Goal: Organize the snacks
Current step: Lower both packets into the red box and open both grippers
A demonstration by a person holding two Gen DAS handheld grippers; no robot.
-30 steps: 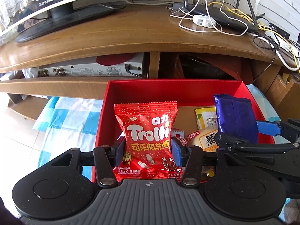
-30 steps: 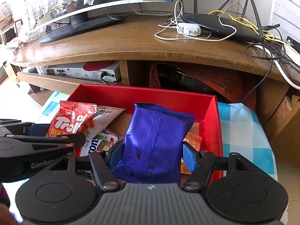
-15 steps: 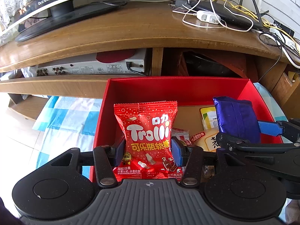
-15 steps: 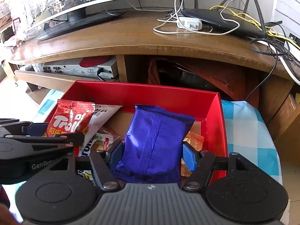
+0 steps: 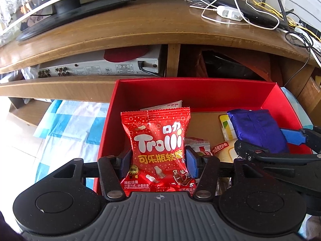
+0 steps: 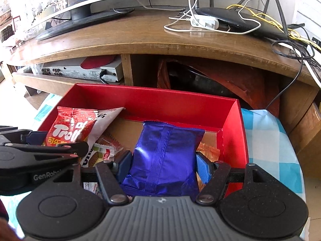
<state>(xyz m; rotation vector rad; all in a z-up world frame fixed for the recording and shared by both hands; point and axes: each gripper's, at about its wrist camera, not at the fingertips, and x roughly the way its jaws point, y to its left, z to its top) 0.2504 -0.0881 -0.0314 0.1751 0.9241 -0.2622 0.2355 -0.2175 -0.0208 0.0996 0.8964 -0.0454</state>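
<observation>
An open red box lies below both grippers. My left gripper holds a red Trolli gummy bag upright over the box's left side. Its jaws are opening, and the blue pads still touch the bag's edges. My right gripper is shut on a shiny blue snack packet over the box's right side. Each view shows the other gripper's load at its edge: the blue packet and the Trolli bag.
Several small snack packets lie on the box's brown floor. The box rests on a blue-and-white checked cloth. Behind it stands a wooden TV stand with a monitor base, router and cables, and a silver AV unit on the shelf.
The left gripper's pads stand slightly wider around the Trolli bag. A white packet now shows behind that bag. The right gripper still grips the blue packet.
</observation>
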